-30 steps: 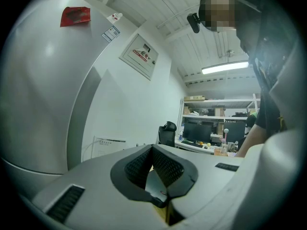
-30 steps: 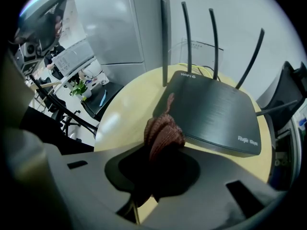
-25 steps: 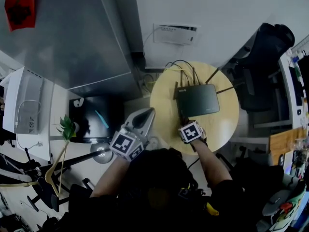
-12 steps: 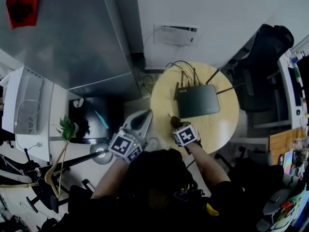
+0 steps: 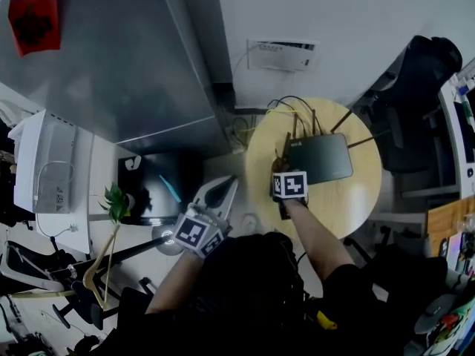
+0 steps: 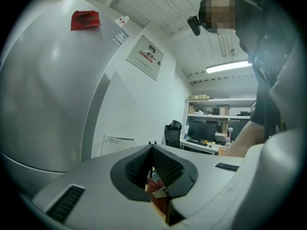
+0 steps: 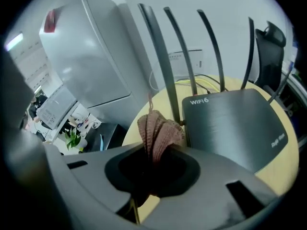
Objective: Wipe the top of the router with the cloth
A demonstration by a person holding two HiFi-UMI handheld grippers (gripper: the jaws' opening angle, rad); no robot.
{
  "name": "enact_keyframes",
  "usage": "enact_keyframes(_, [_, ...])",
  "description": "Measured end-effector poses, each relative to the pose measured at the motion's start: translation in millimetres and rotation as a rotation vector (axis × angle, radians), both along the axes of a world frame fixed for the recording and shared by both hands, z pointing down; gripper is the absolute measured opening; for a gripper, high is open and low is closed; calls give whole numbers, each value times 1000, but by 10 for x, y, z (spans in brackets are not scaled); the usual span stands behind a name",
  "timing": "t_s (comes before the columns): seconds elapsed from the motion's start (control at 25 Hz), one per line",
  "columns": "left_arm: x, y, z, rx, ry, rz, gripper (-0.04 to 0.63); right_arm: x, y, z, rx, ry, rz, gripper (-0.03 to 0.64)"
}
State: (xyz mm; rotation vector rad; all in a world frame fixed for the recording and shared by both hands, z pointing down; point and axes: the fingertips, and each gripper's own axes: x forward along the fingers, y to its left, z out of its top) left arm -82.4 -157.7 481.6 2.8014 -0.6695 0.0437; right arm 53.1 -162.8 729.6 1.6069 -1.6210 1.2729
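A dark flat router (image 5: 320,158) with several upright antennas (image 7: 160,47) lies on the round wooden table (image 5: 360,199). In the right gripper view its top (image 7: 240,128) reads WIFI6. My right gripper (image 5: 280,169) is shut on a bunched brownish-pink cloth (image 7: 158,133), which hangs at the router's near-left corner, beside the leftmost antenna; whether the cloth touches the router I cannot tell. My left gripper (image 5: 228,184) is held off the table's left side, over the floor. Its jaws meet with nothing between them (image 6: 151,150).
Cables (image 5: 286,108) run from behind the router to a white wall box (image 5: 280,54). A black bin (image 5: 159,185) and a small plant (image 5: 116,200) stand left of the table. A dark office chair (image 5: 415,80) is at the right, a large grey cabinet (image 5: 111,58) at the upper left.
My right gripper has carried the cloth forward from the table's near edge to the router's left corner. The left gripper has stayed beside the table.
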Motion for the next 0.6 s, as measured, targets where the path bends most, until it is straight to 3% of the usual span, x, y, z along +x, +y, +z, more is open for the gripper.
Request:
enact_keyframes(0.12, [-67,-63,1,-11,1,-18,-8,91,-63,51,-17,16,58,66])
enact_keyframes(0.28, [-113,-124,46,0,-1,-17,-9,177,-20,95,-46,-82,279,66])
enact_keyframes(0.36, [-98,-150,51,1,9,-18,-9,231,26,101,-47,-79,355,66])
enact_keyframes(0.6, [-48,-124,95,-11,4,7,-9,301,161,101,-27,-61,483,64])
